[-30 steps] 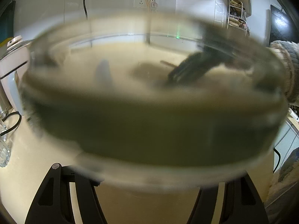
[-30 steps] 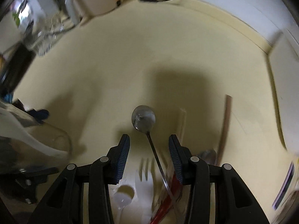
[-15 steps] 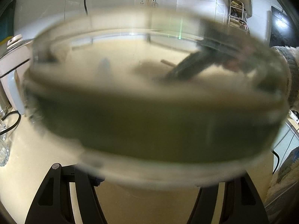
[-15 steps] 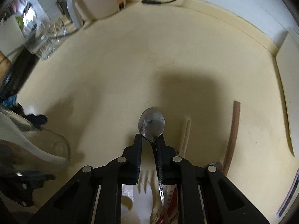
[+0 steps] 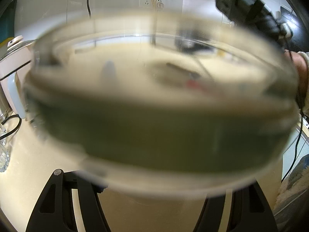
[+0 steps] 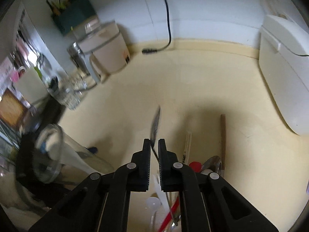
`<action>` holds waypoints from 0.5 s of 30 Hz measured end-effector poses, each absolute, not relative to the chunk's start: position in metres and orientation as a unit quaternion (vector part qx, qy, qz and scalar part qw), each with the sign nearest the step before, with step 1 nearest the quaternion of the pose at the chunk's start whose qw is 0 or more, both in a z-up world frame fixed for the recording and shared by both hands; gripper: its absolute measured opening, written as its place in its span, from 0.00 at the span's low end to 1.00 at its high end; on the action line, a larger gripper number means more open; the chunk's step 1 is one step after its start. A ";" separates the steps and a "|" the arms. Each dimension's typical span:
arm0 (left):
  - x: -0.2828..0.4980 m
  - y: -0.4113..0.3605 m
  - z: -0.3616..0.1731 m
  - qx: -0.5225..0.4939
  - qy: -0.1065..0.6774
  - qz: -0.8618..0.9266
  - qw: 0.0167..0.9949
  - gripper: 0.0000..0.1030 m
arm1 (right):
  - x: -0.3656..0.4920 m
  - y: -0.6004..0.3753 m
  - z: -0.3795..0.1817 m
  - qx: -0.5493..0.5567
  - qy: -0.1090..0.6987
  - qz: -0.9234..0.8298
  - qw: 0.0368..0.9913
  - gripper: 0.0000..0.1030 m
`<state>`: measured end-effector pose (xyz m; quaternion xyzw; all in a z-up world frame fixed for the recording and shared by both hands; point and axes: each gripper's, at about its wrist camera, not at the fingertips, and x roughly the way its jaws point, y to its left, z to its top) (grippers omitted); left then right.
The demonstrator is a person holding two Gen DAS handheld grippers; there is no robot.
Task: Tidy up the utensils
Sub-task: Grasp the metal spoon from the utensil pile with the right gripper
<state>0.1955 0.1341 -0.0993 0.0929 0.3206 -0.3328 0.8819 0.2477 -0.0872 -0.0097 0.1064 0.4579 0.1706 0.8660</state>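
Spoon point(image 6: 155, 127) sits between the jaws of the right gripper point(image 6: 154, 145), above the surface point(image 6: 193, 81). Chopsticks point(image 6: 223, 135) lie on it just to the right. Glass jar point(image 6: 63, 154) is low on the left; kettle point(image 6: 108, 52) back left, white appliance point(image 6: 285, 73) far right by the wall.

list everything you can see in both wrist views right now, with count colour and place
metal spoon: 1, silver, pinched by its handle in the right gripper, bowl raised above the counter
glass container: 1, clear, fills the left wrist view, held at the left gripper
loose utensils: several, silver, red, white, on the counter beside the right gripper
wooden stick: 1, brown, lying on the counter right of the spoon
kettle: 1, cream, back left by the wall
white appliance: 1, far right
power cable: 1, black, hanging down the wall
counter: 1, pale yellow
left gripper: black, fingers apart
right gripper: black, closed
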 end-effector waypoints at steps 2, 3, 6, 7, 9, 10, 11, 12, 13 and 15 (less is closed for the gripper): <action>0.196 0.134 -0.099 0.093 0.321 -0.333 0.882 0.69 | 0.242 -0.089 0.005 0.113 0.441 0.170 0.874 0.07; 0.195 0.134 -0.099 0.093 0.321 -0.333 0.882 0.69 | 0.240 -0.090 0.010 0.114 0.435 0.171 0.877 0.07; 0.195 0.134 -0.099 0.093 0.321 -0.333 0.882 0.69 | 0.240 -0.087 0.022 0.095 0.428 0.165 0.884 0.07; 0.195 0.134 -0.099 0.093 0.321 -0.333 0.882 0.69 | 0.239 -0.088 0.021 0.091 0.429 0.161 0.884 0.07; 0.195 0.134 -0.099 0.093 0.321 -0.333 0.882 0.69 | 0.243 -0.090 0.015 0.091 0.441 0.155 0.879 0.08; 0.195 0.134 -0.099 0.093 0.321 -0.333 0.882 0.69 | 0.243 -0.093 0.012 0.093 0.448 0.154 0.876 0.08; 0.195 0.134 -0.099 0.093 0.321 -0.333 0.882 0.69 | 0.246 -0.094 0.004 0.097 0.463 0.159 0.867 0.08; 0.195 0.134 -0.099 0.093 0.321 -0.333 0.882 0.69 | 0.248 -0.094 -0.002 0.097 0.474 0.162 0.860 0.08; 0.195 0.134 -0.099 0.093 0.321 -0.333 0.882 0.69 | 0.250 -0.093 -0.012 0.093 0.488 0.166 0.852 0.09; 0.195 0.134 -0.099 0.093 0.321 -0.333 0.882 0.69 | 0.252 -0.089 -0.027 0.078 0.509 0.167 0.841 0.10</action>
